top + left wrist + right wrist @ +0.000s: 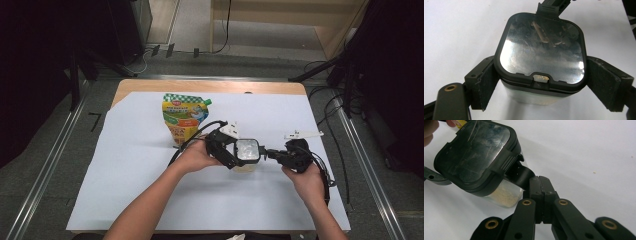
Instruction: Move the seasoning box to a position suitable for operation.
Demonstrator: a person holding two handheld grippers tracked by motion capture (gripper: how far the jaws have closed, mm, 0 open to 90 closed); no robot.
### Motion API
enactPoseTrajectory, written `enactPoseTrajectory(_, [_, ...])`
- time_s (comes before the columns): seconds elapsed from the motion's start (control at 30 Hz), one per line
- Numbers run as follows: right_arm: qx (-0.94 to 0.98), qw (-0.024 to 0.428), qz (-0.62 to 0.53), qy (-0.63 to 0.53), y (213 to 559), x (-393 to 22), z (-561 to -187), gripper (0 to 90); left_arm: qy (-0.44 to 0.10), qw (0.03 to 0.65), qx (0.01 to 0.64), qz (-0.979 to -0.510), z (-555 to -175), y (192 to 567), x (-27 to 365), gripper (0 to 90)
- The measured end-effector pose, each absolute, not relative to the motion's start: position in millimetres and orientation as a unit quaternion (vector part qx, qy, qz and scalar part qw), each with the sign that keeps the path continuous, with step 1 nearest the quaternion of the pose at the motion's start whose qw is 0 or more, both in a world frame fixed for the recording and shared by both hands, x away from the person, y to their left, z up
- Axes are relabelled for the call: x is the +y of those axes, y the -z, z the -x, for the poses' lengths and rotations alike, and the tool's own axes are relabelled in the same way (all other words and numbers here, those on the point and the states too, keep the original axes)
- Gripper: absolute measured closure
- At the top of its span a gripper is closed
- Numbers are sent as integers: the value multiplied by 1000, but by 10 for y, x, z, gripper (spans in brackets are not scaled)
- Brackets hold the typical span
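A clear square container (541,50) with a black-rimmed lid stands on the white sheet (150,175), with pale powder at its bottom (504,195). My left gripper (544,87) straddles it from the near side, its pads (485,82) pressed against opposite sides of the lid, so it is shut on the container (247,149). My right gripper (540,182) comes in from the right at table level. Its jaws are shut on the black latch tab (522,173) that hangs from the lid's edge. Each gripper is held in a hand.
A yellow pouch with a green checked top (183,117) lies behind and left of the container. The wooden table edge (200,86) runs along the back. Cables trail from both grippers, and metal rails flank the table.
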State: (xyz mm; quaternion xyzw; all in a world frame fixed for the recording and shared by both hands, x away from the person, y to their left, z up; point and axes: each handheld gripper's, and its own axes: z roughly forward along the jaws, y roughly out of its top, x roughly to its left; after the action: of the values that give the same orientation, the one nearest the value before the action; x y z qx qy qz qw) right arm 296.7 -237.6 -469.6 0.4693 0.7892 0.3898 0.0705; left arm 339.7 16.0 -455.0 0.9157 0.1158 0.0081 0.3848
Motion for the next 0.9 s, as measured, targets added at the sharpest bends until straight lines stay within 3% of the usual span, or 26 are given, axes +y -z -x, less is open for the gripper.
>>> enactPoseTrajectory(0.9, [789, 70, -470, -389, 4702, -2370, -2969, 900, -26, 375, 100, -921, -3380, 4435, 130, 170])
